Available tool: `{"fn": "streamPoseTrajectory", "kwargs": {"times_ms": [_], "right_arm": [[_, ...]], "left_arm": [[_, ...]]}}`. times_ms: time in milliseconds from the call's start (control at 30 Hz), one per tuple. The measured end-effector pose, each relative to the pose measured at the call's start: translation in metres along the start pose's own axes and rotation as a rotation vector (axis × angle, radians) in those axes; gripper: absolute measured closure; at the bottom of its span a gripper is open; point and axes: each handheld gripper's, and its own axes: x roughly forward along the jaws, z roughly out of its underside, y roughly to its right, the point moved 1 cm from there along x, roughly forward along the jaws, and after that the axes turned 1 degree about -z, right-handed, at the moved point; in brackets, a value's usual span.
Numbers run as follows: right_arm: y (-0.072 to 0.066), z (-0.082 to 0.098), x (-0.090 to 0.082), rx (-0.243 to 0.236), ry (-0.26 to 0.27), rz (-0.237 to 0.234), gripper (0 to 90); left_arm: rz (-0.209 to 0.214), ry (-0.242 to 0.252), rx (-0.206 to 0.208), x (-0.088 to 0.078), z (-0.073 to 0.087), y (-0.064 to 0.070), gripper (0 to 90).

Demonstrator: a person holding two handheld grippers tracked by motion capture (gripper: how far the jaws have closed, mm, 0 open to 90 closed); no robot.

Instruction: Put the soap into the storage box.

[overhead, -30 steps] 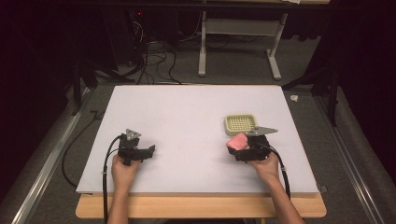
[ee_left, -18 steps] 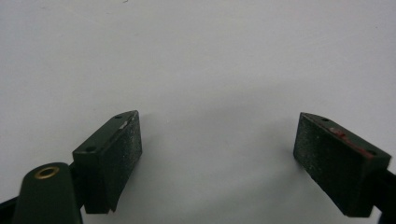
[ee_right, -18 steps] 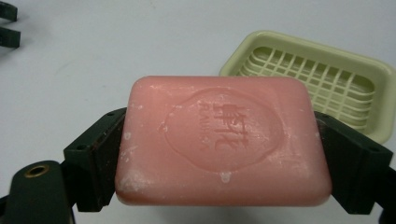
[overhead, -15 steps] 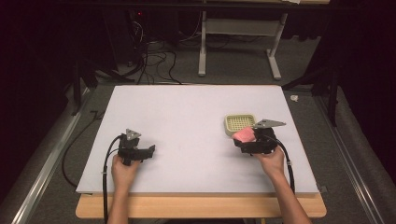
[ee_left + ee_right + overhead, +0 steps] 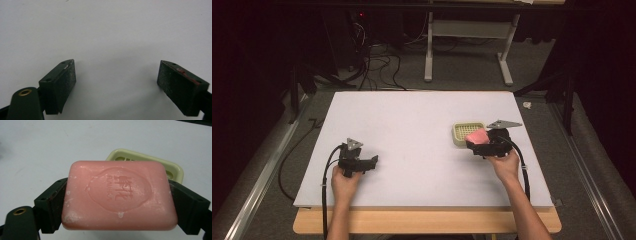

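A pink bar of soap (image 5: 119, 195) with a stamped oval mark sits clamped flat between the two black jaws of my right gripper (image 5: 119, 205). In the high view the right gripper (image 5: 479, 142) holds the soap (image 5: 476, 136) over the near right edge of a pale yellow-green slotted soap dish (image 5: 463, 131). The dish (image 5: 147, 160) peeks out just behind the bar. My left gripper (image 5: 371, 162) rests low on the white board at the left, jaws wide apart with nothing between them; its pads (image 5: 62, 82) frame bare white surface.
The white board (image 5: 412, 120) lies on a wooden table (image 5: 427, 222). Cables (image 5: 329, 170) trail from each gripper toward the near edge. Metal rails (image 5: 262, 175) run along both sides, and a desk frame (image 5: 467, 45) with floor cables stands beyond.
My right gripper has carried the soap a little up and away from the near edge, to the soap dish's right side. The left gripper has stayed put.
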Motion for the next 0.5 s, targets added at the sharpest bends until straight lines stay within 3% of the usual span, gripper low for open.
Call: {"fn": "streamPoseTrajectory", "kwargs": {"times_ms": [167,500], "right_arm": [[0.002,-0.009,0.009,-0.014,-0.026,0.023,13.7],[-0.001,-0.023,0.019,-0.022,-0.018,0.04,13.6]], "left_arm": [[-0.002,0.0,-0.001,0.0,0.0,0.0,15.7],[-0.003,0.0,-0.001,0.0,0.0,0.0,15.6]]}}
